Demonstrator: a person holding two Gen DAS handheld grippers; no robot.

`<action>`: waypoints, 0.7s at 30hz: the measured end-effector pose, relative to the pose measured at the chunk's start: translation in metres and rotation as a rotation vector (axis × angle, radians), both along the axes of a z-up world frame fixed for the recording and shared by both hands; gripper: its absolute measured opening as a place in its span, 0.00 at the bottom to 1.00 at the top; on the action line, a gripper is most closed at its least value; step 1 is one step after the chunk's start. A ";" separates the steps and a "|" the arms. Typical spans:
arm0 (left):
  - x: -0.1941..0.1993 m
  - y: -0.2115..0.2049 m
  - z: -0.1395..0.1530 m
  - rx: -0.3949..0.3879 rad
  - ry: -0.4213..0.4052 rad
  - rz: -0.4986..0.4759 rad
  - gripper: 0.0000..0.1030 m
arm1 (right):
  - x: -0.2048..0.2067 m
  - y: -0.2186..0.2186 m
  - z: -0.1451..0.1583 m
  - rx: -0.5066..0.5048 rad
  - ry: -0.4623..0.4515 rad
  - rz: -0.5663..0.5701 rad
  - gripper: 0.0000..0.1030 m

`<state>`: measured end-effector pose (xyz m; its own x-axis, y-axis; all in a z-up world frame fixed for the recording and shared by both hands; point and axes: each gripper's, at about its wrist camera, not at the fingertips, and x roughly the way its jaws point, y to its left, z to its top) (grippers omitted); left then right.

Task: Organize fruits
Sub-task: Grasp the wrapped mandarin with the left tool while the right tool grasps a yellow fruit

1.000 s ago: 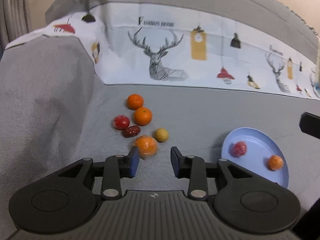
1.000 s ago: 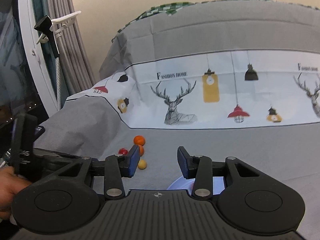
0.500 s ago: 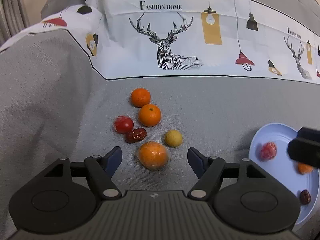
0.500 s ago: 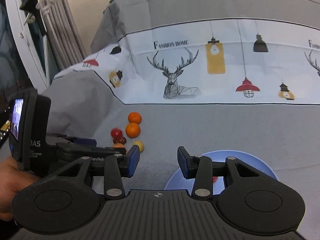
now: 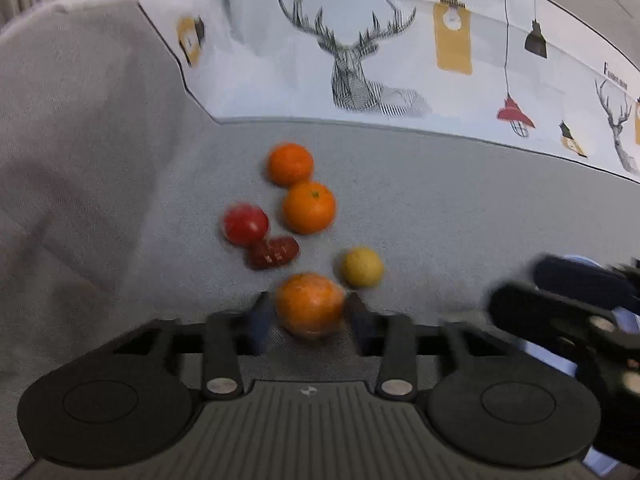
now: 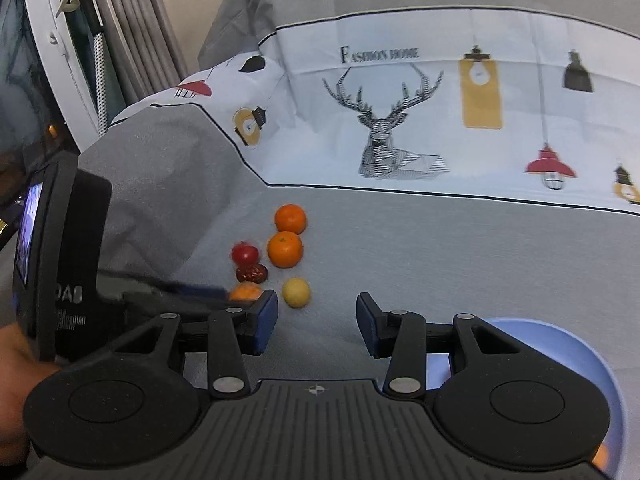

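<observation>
My left gripper [image 5: 310,320] is low over the grey bedspread with its jaws closing on a wrapped orange [image 5: 310,304], and both pads sit against its sides. Just beyond it lie a small yellow fruit [image 5: 362,267], a red date [image 5: 274,253], a red round fruit [image 5: 245,224] and two mandarins [image 5: 309,207]. In the right wrist view the same orange [image 6: 245,292] peeks out beside the left tool. My right gripper [image 6: 316,324] hovers by the light-blue plate [image 6: 560,344]; its jaws are parting slightly, with nothing between them.
A raised grey fold of bedding [image 5: 80,140] stands left of the fruit. A white deer-print sheet [image 5: 360,60] runs along the back. A person's hand [image 6: 16,392] holds the left tool. Curtains and a window frame [image 6: 120,40] are at far left.
The left gripper opened wide, sank toward the fruit and closed around the wrapped orange. The right gripper came down and forward, so the plate now lies under its right side.
</observation>
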<state>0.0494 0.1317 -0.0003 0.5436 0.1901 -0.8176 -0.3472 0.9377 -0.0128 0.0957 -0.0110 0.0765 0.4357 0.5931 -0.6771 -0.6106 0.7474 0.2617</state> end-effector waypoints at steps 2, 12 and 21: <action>-0.004 0.012 0.004 -0.020 -0.018 0.064 0.40 | 0.008 0.007 -0.005 0.020 0.003 0.000 0.45; -0.019 0.050 0.011 -0.062 -0.032 0.263 0.40 | 0.039 0.067 -0.048 -0.084 0.023 0.105 0.45; -0.015 0.042 0.013 -0.042 -0.033 0.218 0.40 | 0.038 0.076 -0.061 -0.169 0.005 0.153 0.25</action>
<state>0.0346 0.1737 0.0126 0.5197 0.2723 -0.8098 -0.5404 0.8389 -0.0647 0.1339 0.0652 0.0159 0.3458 0.5300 -0.7743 -0.7190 0.6799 0.1443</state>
